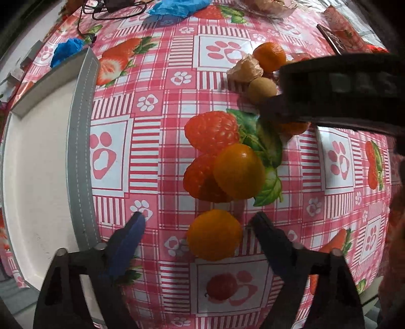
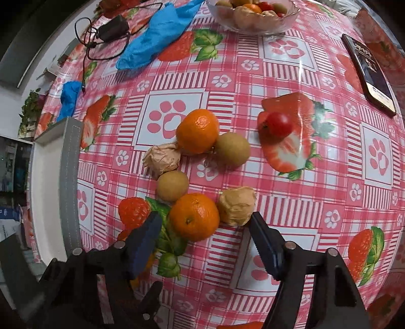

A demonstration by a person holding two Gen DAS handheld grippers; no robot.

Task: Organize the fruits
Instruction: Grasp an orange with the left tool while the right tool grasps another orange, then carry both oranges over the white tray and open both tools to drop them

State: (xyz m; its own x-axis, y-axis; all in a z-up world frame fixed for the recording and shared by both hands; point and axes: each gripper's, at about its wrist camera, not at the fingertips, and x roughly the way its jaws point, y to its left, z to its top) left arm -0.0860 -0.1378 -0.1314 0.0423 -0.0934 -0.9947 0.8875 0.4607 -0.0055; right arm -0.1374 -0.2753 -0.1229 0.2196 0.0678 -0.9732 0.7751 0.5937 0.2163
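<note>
In the left wrist view my left gripper (image 1: 196,219) is open above the table, with a small orange tomato (image 1: 214,234) between its fingers and a second orange tomato (image 1: 239,170) just beyond. The right gripper body crosses the upper right. In the right wrist view my right gripper (image 2: 205,219) is open around a mandarin (image 2: 194,216). Next to it lie a husked fruit (image 2: 237,205), a brown longan (image 2: 172,186), a second mandarin (image 2: 197,131), another longan (image 2: 232,149), another husked fruit (image 2: 162,159) and a red cherry tomato (image 2: 279,124).
A white tray with a grey rim (image 1: 79,151) lies at the left, also in the right wrist view (image 2: 69,182). A glass bowl of fruit (image 2: 253,15) stands at the back. A phone (image 2: 368,73), blue gloves (image 2: 157,33) and a charger with cable (image 2: 111,27) lie around.
</note>
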